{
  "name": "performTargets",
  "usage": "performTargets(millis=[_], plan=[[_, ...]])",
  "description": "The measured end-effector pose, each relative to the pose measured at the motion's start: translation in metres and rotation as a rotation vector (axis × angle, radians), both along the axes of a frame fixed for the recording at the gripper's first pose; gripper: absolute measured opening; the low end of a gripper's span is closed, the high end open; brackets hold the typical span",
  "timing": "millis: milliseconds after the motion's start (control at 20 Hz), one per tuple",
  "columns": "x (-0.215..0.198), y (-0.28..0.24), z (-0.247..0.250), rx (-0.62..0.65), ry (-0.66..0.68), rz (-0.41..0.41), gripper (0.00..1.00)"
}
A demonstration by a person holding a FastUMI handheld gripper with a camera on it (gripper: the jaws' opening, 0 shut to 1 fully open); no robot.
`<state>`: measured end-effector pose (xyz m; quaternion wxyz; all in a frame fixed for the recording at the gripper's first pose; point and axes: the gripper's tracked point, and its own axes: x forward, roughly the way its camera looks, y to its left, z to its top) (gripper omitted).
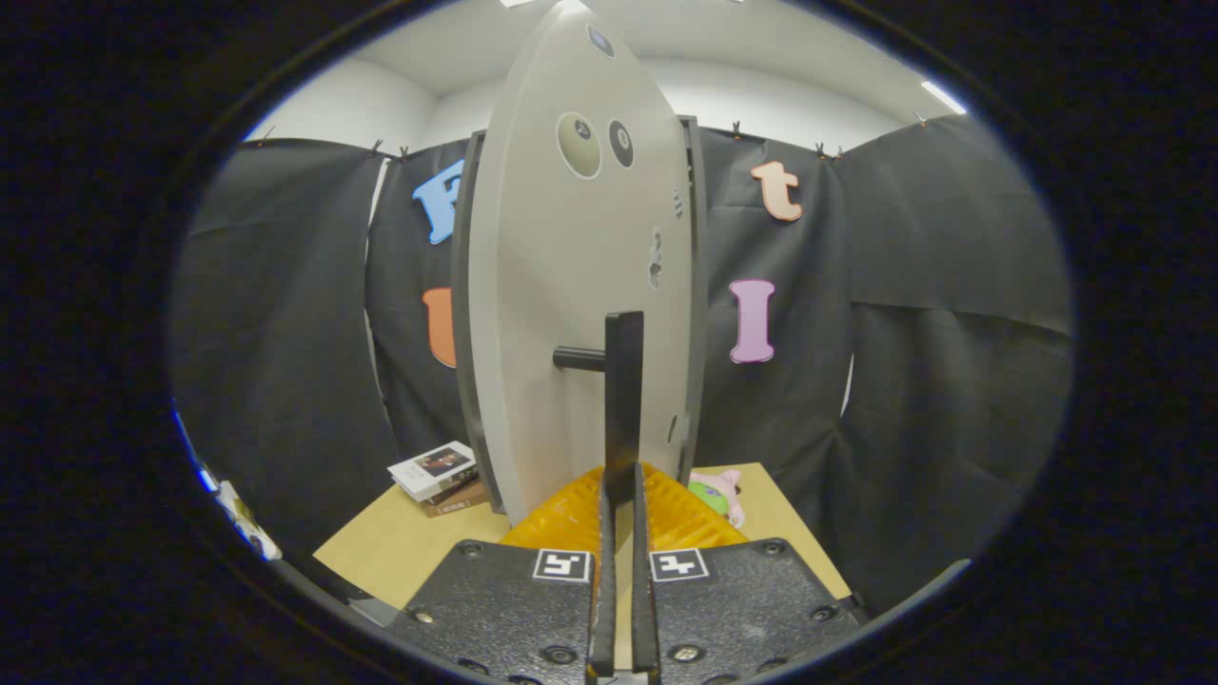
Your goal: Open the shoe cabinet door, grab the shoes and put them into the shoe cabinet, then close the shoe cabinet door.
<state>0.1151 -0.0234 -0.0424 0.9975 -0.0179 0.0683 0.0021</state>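
Just ahead on the counter (400,547), the hand-held gripper (620,495) pinches the black handle (623,400) of the shoe cabinet door (571,285), seemingly to swing it, near books (433,471) at left.

Tabletop (400,547): light wood surface, bare toward 7 o'clock. Stack of books (438,473) lies at 10 o'clock on the tabletop, near its far edge, against the black cloth wall; the top book has a white cover, a darker volume sits beneath it. Yellow ribbed mat (680,518) occupies the centre of the tabletop. Small pink and green plush toy (720,493) rests at 1 o'clock, touching the mat's far right edge.
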Motion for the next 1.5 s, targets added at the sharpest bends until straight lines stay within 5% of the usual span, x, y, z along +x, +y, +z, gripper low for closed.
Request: performTargets(millis=[600,850,1150,1250,1500], plan=[[-0.005,-0.112,0.001,0.032,-0.007,0.004,0.04],[-0.001,-0.12,-0.001,0.04,0.001,0.09,0.04],[-0.027,-0.125,0.007,0.019,-0.031,0.057,0.07],[-0.048,-0.134,0.008,-0.004,-0.044,0.018,0.15],[-0.092,-0.133,0.004,0.001,-0.037,-0.04,0.53]])
